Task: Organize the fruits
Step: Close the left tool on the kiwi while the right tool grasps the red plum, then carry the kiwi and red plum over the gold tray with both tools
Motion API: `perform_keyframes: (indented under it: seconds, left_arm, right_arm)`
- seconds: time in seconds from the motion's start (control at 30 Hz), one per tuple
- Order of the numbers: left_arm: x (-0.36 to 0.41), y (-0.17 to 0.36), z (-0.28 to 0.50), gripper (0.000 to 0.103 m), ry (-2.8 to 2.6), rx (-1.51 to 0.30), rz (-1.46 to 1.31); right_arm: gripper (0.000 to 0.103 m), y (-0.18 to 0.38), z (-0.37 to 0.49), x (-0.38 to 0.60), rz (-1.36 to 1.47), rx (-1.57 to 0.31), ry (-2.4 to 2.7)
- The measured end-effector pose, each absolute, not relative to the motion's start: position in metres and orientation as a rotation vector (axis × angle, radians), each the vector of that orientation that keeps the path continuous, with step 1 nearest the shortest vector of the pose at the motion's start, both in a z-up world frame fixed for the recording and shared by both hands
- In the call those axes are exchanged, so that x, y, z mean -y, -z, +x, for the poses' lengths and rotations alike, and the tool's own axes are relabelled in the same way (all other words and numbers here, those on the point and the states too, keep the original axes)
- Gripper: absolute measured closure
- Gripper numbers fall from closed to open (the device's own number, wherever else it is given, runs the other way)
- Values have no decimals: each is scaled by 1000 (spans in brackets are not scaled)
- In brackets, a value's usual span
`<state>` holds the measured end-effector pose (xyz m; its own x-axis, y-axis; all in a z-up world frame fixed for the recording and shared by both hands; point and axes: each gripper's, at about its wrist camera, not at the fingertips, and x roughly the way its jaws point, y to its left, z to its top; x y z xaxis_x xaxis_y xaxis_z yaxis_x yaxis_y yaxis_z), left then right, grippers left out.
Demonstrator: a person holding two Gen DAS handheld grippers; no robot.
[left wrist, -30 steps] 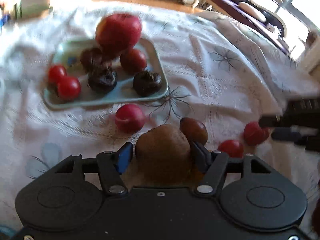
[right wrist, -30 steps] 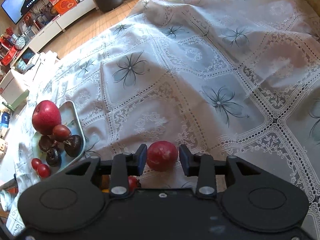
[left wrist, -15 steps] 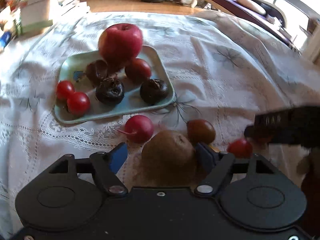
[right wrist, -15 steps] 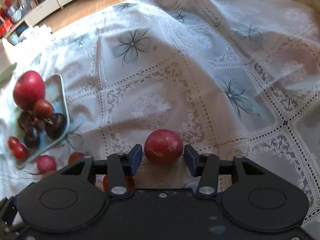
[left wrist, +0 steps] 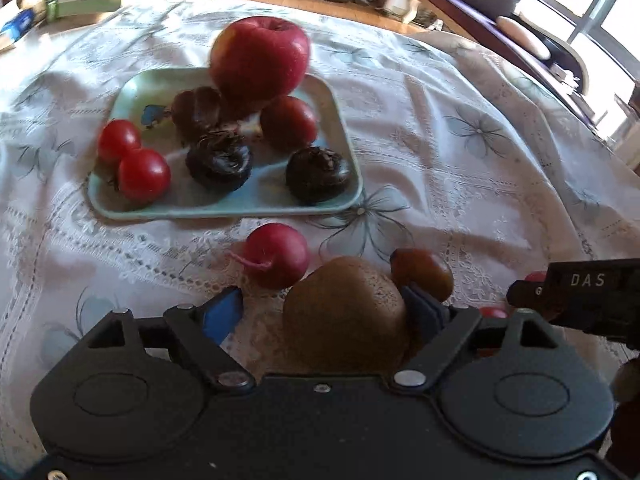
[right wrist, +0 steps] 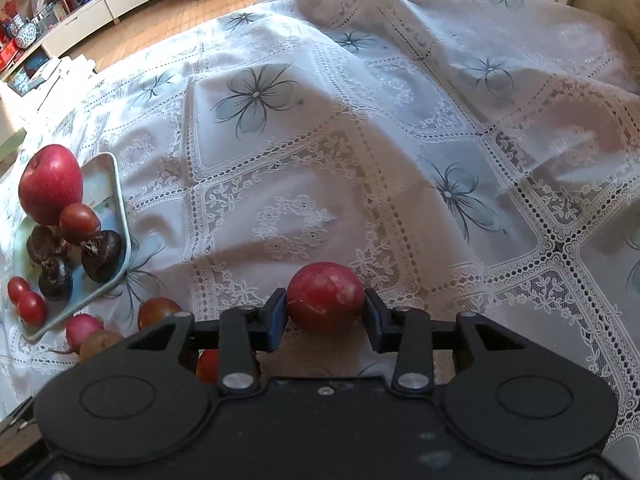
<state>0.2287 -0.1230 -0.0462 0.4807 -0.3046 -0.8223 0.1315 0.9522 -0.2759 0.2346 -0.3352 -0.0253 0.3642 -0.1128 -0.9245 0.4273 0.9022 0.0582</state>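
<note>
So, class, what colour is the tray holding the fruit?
Pale green-blue tray, clearest in the left wrist view.

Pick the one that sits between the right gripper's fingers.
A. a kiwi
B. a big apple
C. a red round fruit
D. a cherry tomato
C: in the right wrist view the right gripper has its blue pads against both sides of the red fruit.

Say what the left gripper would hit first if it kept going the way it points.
The kiwi: it already sits between the open left gripper's fingers, against the right one, clear of the left. Past it, probably the tablecloth; depth is unclear.
</note>
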Motion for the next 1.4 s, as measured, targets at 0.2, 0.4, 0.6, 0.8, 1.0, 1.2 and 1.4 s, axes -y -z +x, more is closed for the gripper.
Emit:
perform_keyframes:
  seconds: [0.2, 0.4, 0.6, 0.8, 1.0, 1.2, 1.4]
  left_arm:
    - [132, 35, 224, 39, 319, -1024, -124]
    - [124, 13, 213, 39, 325, -989, -88]
    - [107, -32, 191, 39, 325, -916, -25]
    - [82, -71, 134, 39, 336, -823, 84]
    - [51, -69, 76, 39, 381, -836, 55]
    - [33, -49, 28, 39, 338, -841, 25]
    - [25, -28, 8, 39, 260, -872, 26]
  right_arm:
    - [62, 20, 230, 337, 333, -1131, 354]
    - [62, 3, 222, 331, 309, -1064, 340]
    - [62, -23, 201, 321, 324, -991, 265]
    - [62, -59, 144, 301, 313, -902, 176]
    - [62, -73, 76, 277, 319, -898, 85]
    - [62, -62, 24, 241, 240, -941, 48]
    - [62, -45, 10, 216, 192, -1013, 18]
